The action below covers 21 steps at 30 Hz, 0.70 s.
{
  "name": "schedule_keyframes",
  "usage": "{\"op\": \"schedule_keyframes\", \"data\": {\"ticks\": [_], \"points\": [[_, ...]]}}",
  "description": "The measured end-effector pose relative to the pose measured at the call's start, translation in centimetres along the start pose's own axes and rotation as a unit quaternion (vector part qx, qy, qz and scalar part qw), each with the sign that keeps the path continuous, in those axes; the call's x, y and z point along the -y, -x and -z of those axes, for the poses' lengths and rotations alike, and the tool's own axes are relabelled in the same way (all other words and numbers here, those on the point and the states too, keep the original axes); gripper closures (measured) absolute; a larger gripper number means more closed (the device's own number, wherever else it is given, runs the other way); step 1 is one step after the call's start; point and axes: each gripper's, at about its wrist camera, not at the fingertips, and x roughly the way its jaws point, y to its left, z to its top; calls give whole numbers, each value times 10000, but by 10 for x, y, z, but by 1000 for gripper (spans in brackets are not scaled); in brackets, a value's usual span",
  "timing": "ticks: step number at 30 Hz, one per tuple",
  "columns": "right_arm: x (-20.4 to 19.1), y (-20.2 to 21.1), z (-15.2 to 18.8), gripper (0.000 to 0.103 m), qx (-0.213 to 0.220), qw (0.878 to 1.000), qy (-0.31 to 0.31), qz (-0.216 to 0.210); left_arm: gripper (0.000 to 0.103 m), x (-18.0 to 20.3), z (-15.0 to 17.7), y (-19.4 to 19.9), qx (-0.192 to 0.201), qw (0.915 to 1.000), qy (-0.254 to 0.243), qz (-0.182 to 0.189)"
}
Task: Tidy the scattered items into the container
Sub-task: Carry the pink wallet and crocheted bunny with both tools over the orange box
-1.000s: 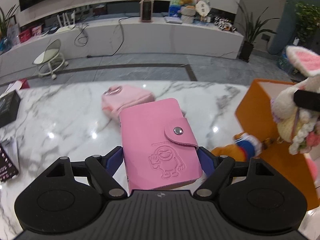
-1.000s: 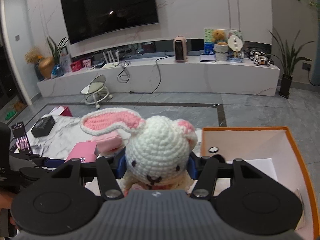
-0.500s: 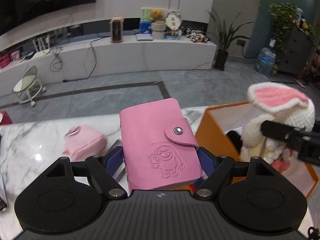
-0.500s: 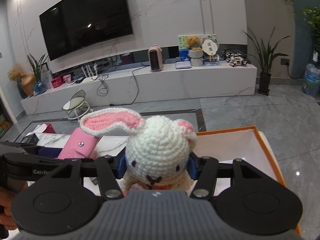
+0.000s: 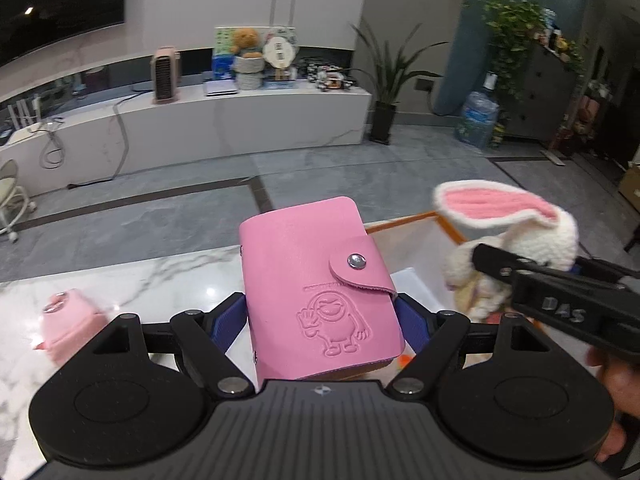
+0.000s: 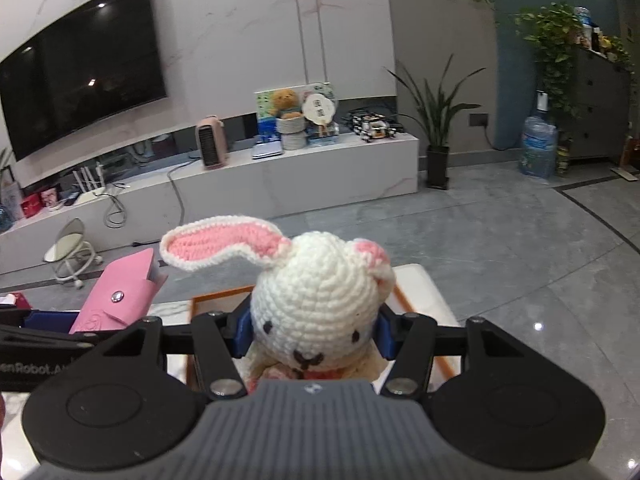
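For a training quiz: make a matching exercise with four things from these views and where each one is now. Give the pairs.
Things:
1. pink card wallet
2. crochet rabbit
3. small pink pouch
4. orange box

Places:
A. lying on the marble table
B. clamped in the right gripper
C. under the rabbit
D. clamped in the left gripper

Pairs: 1-D, 2-B, 3-A, 4-C

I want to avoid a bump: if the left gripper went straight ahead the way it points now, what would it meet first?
Probably nothing close: the left gripper, shut on the pink snap-button card wallet, points past the white marble table edge toward open floor. The orange-rimmed box lies slightly right of that line; depth is unclear.
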Motion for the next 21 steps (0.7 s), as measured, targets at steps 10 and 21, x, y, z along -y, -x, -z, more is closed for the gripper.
{"op": "schedule_keyframes", "data": {"ticks": [10, 21], "points": [[23, -16, 8, 43, -445, 9987, -118, 225, 10, 26, -20, -23, 32, 9998, 61, 188], [32, -35, 14, 43, -636, 9968, -257, 417, 10, 39, -19, -48, -222, 9989, 73, 399]]}}
